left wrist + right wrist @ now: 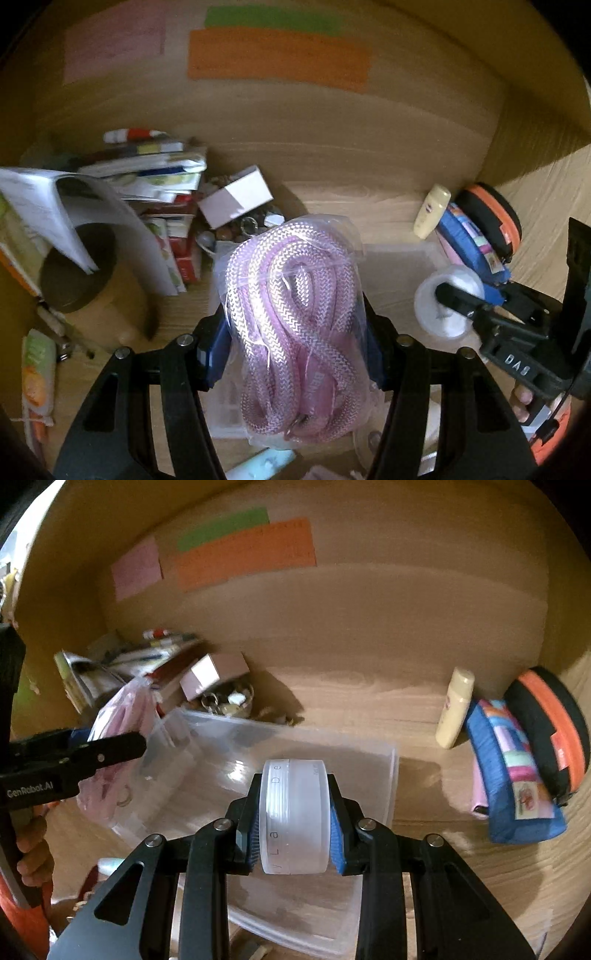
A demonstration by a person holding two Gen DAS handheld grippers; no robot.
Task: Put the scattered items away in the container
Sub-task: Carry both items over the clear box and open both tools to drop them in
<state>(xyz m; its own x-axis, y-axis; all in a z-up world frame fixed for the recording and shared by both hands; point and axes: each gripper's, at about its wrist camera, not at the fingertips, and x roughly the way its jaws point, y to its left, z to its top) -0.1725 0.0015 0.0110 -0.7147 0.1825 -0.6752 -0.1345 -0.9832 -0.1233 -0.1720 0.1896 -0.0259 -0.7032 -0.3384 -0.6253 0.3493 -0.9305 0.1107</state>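
Fingers of the left gripper (295,354) press from both sides on a clear bag of pink braided rope (295,325), and we record that bag as held clear of the desk, above the near left part of the clear plastic container (391,775). On the right gripper (295,823) we find the blue pads (337,834) closed narrowly on a frosted round jar (293,816), gripped on its flat faces with its rim turned towards the camera and faint lettering running along it. We see the jar above the open container, whose bottom appears bare where it shows.

We note the container standing on a wood-grain desk (369,686), with a board behind it carrying pink, green and orange paper notes (243,550). At the left rear lies a heap of booklets and packets (147,173), with a small white box (236,195) resting on a dish of keys and small objects (229,701). To the right of the container, a cream bottle (454,709) leans near the back board, just beside a blue patterned pouch (513,779) and a black and orange case (550,731). Both views are blurred, and we cannot read finer details.
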